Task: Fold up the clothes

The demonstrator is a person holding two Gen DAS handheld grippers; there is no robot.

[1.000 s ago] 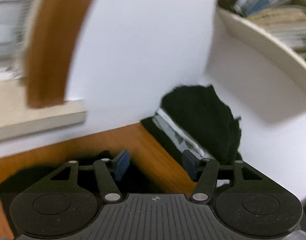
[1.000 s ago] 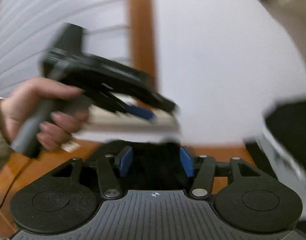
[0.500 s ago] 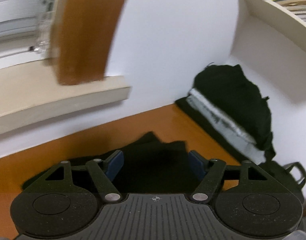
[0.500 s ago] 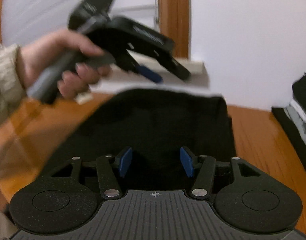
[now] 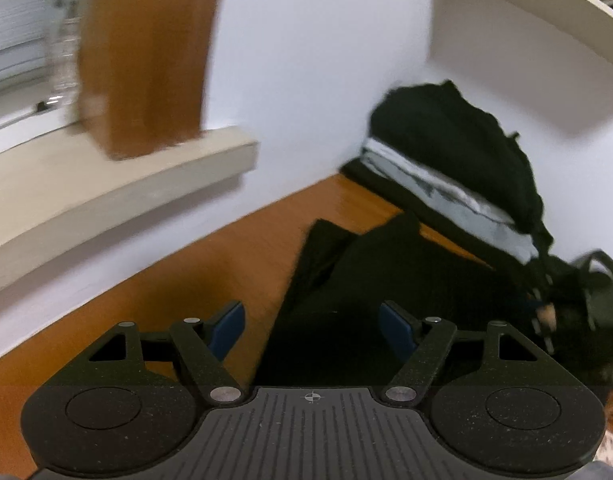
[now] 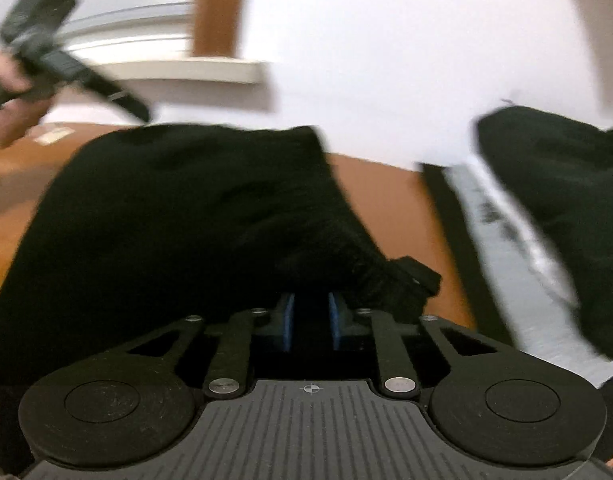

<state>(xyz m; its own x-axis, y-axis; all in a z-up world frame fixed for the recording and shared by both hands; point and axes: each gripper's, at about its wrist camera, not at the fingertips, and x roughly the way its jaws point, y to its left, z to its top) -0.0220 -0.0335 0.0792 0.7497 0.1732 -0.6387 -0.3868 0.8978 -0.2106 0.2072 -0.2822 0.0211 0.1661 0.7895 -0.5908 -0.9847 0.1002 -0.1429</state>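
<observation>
A: R claw?
B: right gripper [image 6: 311, 320] jaws have just been closing, now nearly together w/ black cloth between the blue pads [image 6: 287, 322]; looks pinched, edge of the black garment [image 6: 186, 208].
A: L?
B: left gripper [image 5: 311, 326] wide apart, nothing gripped. Garment's edge lies under/between its fingers; touching or not, can't tell.
A: Garment where?
B: Spread on the wooden table [image 5: 210, 264], near the white wall [image 5: 306, 80]. Beyond the garment, a stack of folded clothes [image 5: 458, 168] against the wall: black on top, grey-white band under.
A: Room?
B: Beige sill [image 5: 106, 184] left of the garment, wood frame [image 5: 146, 52] above it. Frames blurry.
</observation>
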